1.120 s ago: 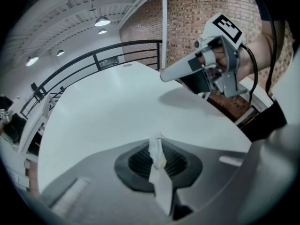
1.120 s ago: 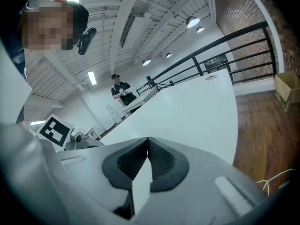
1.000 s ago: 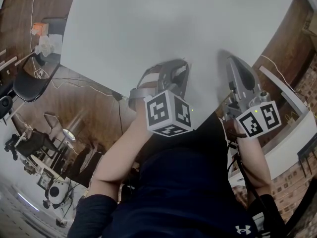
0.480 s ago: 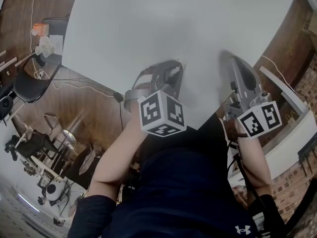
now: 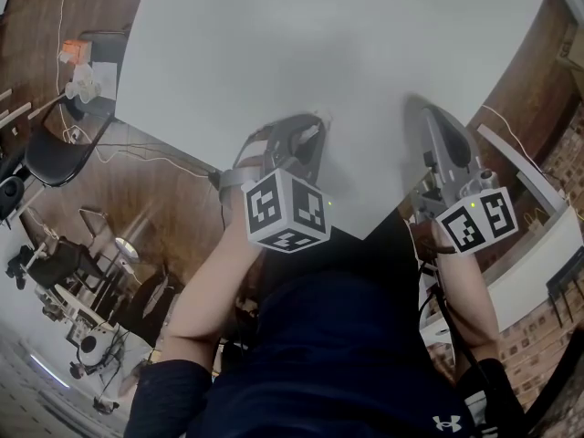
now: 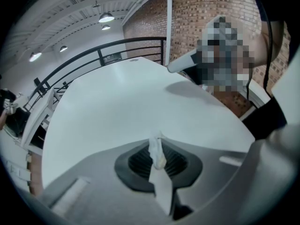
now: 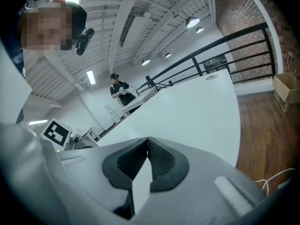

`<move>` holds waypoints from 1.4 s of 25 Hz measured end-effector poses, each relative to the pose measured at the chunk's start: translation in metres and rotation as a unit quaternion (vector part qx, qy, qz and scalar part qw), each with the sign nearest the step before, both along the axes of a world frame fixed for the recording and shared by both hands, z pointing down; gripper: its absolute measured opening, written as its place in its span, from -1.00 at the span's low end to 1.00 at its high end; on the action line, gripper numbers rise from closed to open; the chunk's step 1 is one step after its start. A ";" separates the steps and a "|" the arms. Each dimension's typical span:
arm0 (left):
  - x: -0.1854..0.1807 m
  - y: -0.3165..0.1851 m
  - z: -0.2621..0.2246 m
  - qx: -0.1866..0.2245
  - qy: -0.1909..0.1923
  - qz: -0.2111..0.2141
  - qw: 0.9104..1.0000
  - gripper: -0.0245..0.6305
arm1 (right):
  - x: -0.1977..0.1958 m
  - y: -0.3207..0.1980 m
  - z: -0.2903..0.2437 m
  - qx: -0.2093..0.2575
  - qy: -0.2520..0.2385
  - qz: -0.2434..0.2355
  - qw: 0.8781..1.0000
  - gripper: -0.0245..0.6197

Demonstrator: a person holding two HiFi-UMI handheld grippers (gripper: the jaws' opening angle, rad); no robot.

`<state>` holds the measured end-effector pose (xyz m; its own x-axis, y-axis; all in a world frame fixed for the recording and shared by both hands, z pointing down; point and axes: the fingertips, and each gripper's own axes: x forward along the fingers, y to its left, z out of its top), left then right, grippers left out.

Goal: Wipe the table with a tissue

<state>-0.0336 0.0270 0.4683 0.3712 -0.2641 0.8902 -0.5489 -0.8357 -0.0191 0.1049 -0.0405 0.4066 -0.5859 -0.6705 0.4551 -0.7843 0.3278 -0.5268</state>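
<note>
The white table (image 5: 301,44) fills the top of the head view. My left gripper (image 5: 313,121) lies low over the table's near edge, shut on a small crumpled white tissue (image 6: 157,154) that pokes out between the tips of my left gripper (image 6: 156,142); the tissue (image 5: 318,114) shows as a small white scrap in the head view. My right gripper (image 5: 427,115) rests over the table to the right, apart from the tissue. In the right gripper view my right gripper (image 7: 147,140) is shut with nothing between its jaws.
The table's near edge (image 5: 228,167) runs diagonally just below the left gripper. A black chair (image 5: 55,153) and cables stand on the wood floor at left. A cardboard box (image 7: 287,90) sits on the floor, and a person (image 7: 123,92) stands beyond the table by a black railing (image 7: 225,55).
My left gripper has slid left and toward the table's near edge with the tissue still pinched. The right gripper has stayed in place.
</note>
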 end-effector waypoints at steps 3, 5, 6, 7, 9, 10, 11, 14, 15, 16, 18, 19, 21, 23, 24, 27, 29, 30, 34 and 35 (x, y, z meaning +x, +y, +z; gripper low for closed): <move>-0.006 0.002 0.000 -0.001 -0.003 -0.005 1.000 -0.87 | -0.001 0.000 -0.001 0.000 0.000 -0.001 1.000 -0.89; -0.010 0.003 0.001 0.000 -0.004 -0.008 1.000 -0.87 | -0.001 0.000 -0.001 0.001 0.000 -0.001 1.000 -0.89; -0.012 0.003 0.001 0.000 -0.006 -0.009 1.000 -0.87 | -0.001 0.000 -0.001 0.001 0.000 -0.001 1.000 -0.89; -0.014 0.004 0.001 0.000 -0.007 -0.009 1.000 -0.87 | -0.001 0.000 -0.001 0.001 0.000 -0.001 1.000 -0.89; -0.019 0.005 0.002 0.001 -0.010 -0.010 1.000 -0.87 | -0.002 0.000 -0.002 0.001 0.000 -0.002 1.000 -0.89; -0.021 0.006 0.002 0.001 -0.012 -0.011 1.000 -0.87 | -0.002 0.000 -0.002 0.002 0.000 -0.002 1.000 -0.89; -0.023 0.007 0.002 0.001 -0.013 -0.013 1.000 -0.87 | -0.001 0.000 -0.002 0.002 0.000 -0.002 1.000 -0.89; -0.029 0.009 0.003 -0.001 -0.015 -0.019 1.000 -0.87 | -0.002 0.000 -0.002 0.001 0.000 -0.003 1.000 -0.89; -0.031 0.009 0.003 -0.002 -0.016 -0.021 1.000 -0.87 | -0.002 -0.001 -0.002 0.001 0.000 -0.003 1.000 -0.89; -0.033 0.009 0.003 -0.003 -0.017 -0.024 1.000 -0.87 | -0.003 -0.001 -0.003 0.000 -0.001 -0.003 1.000 -0.89; -0.036 0.010 0.002 -0.004 -0.017 -0.028 0.999 -0.87 | -0.005 -0.002 -0.005 0.001 -0.001 -0.005 1.000 -0.89; -0.038 0.010 0.002 -0.005 -0.018 -0.030 0.999 -0.87 | -0.006 -0.002 -0.006 0.002 -0.002 -0.005 1.000 -0.89; -0.042 0.012 0.002 -0.004 -0.019 -0.033 0.999 -0.87 | -0.007 -0.003 -0.007 0.004 -0.002 -0.006 1.000 -0.89; -0.045 0.012 0.002 -0.005 -0.023 -0.035 0.999 -0.87 | -0.007 -0.004 -0.008 0.005 -0.003 -0.005 1.000 -0.89; -0.048 0.013 0.002 -0.005 -0.025 -0.037 0.999 -0.87 | -0.006 -0.004 -0.009 0.004 -0.003 -0.005 1.000 -0.89; -0.054 0.014 0.003 -0.007 -0.030 -0.044 0.999 -0.87 | -0.004 -0.004 -0.008 0.003 -0.003 -0.004 1.000 -0.89; -0.056 0.016 0.003 -0.007 -0.033 -0.046 0.998 -0.87 | -0.003 -0.003 -0.008 0.003 -0.003 -0.003 1.000 -0.89; -0.058 0.016 0.004 -0.008 -0.034 -0.047 0.998 -0.87 | -0.003 -0.002 -0.008 0.003 -0.003 -0.003 1.000 -0.89; -0.059 0.016 0.004 -0.010 -0.039 -0.050 0.998 -0.87 | -0.003 -0.002 -0.010 0.004 -0.004 -0.003 1.000 -0.89; -0.059 0.016 0.005 -0.011 -0.040 -0.050 0.998 -0.87 | -0.002 -0.003 -0.010 0.004 -0.004 -0.002 1.000 -0.89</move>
<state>-0.0924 0.0431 0.4731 0.2723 -0.2761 0.9218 -0.6271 -0.7775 -0.0476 0.1032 -0.0431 0.3971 -0.5930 -0.6711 0.4450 -0.7783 0.3358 -0.5306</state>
